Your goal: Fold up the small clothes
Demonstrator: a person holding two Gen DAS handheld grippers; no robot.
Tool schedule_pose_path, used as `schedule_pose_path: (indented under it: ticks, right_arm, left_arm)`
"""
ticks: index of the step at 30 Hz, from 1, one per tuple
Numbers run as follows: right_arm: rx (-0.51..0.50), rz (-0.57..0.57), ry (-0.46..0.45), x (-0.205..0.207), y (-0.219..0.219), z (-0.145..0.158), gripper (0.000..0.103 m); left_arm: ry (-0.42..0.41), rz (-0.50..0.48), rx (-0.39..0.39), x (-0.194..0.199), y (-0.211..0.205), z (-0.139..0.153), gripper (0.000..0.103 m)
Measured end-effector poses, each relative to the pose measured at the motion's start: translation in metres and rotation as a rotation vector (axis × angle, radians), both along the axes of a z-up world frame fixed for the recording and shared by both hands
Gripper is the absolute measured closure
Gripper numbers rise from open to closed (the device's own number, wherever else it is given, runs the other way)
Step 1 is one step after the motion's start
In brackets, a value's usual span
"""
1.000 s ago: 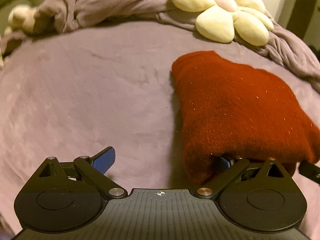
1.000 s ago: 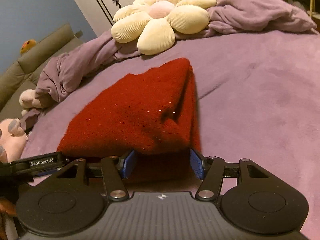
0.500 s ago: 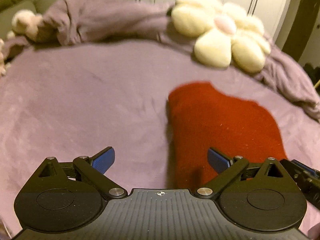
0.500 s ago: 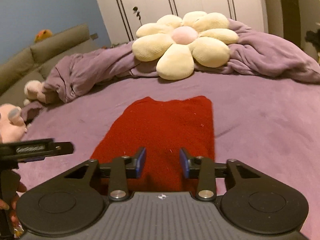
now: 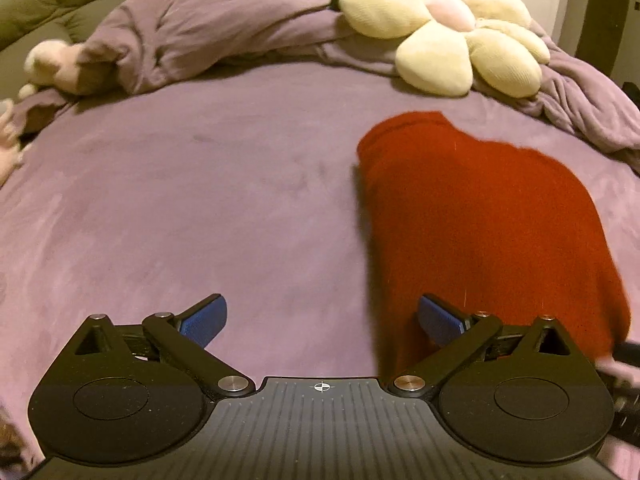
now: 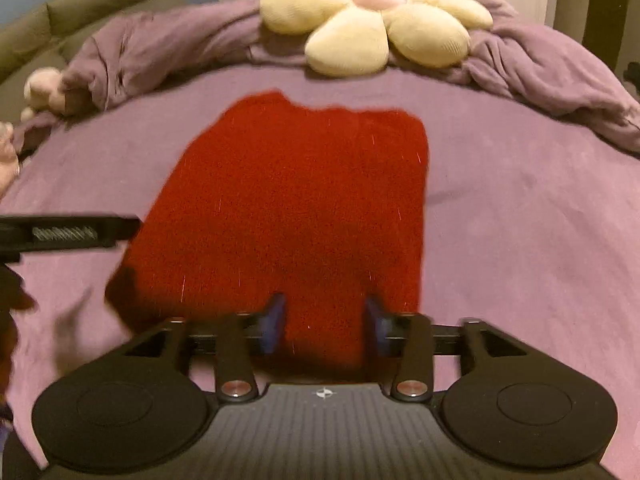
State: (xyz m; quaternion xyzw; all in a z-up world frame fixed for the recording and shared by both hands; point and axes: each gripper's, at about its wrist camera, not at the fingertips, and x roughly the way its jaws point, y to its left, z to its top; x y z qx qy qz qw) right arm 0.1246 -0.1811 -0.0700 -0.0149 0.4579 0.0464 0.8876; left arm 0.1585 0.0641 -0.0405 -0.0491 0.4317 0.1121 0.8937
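A folded red knit garment (image 6: 296, 208) lies flat on the purple bedspread (image 6: 520, 216). In the left wrist view the garment (image 5: 488, 216) is to the right. My left gripper (image 5: 322, 320) is wide open and empty, hovering over the bedspread (image 5: 200, 200) at the garment's left near edge; its right finger is over the cloth. My right gripper (image 6: 322, 322) is open with a narrower gap, above the garment's near edge, holding nothing. The left gripper's side (image 6: 64, 234) shows at the left of the right wrist view.
A cream flower-shaped cushion (image 5: 448, 28) lies at the back on a bunched purple blanket (image 5: 192, 44). Soft toys (image 5: 52, 64) sit at the back left beside an olive sofa (image 5: 60, 4). The flower cushion (image 6: 376, 12) also shows in the right wrist view.
Both grippers have let go of the garment and pulled back. The garment, lifted at its near edge a second ago, now lies flat. The right gripper's gap has narrowed.
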Motion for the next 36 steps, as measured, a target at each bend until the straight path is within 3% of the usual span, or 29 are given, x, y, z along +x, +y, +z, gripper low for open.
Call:
schedule_pose_path:
  ticks: [3,6,7,12,15,19,22,25,36]
  right_arm:
    - [-0.054,0.037,0.112,-0.034,0.009,-0.018,0.025]
    - [-0.099,0.032,0.15,-0.068,0.018,-0.029,0.006]
    - [-0.099,0.019,0.16,-0.076,0.019,-0.029,0.004]
    - [-0.025,-0.049,0.119,-0.086,0.018,-0.001,0.004]
    - [-0.068,-0.099,0.113,-0.076,0.022,0.02,0.004]
    - [-0.117,-0.073,0.081,-0.067,0.029,0.039,0.004]
    - [-0.162,-0.103,0.056,-0.061,0.033,0.048,0.004]
    - [-0.141,-0.128,0.057,-0.054,0.033,0.05,0.004]
    - [-0.157,-0.139,0.008,-0.049,0.038,0.064,0.004]
  left_arm:
    - [0.038,-0.043,-0.04,-0.036,-0.004,-0.003,0.0]
    - [0.067,-0.066,-0.091,-0.065,-0.004,-0.006,0.0]
    - [0.062,-0.07,-0.093,-0.072,-0.004,-0.005,0.0]
    - [0.007,-0.099,-0.051,-0.082,-0.01,0.021,0.0]
    - [-0.041,-0.135,-0.026,-0.083,-0.014,0.041,0.0]
    - [-0.101,-0.171,-0.016,-0.08,-0.02,0.06,0.0]
    - [-0.054,-0.154,-0.032,-0.068,-0.019,0.062,0.0]
    - [0.013,-0.121,-0.018,-0.06,-0.019,0.059,0.0]
    - [0.042,-0.122,0.015,-0.062,-0.022,0.053,0.0]
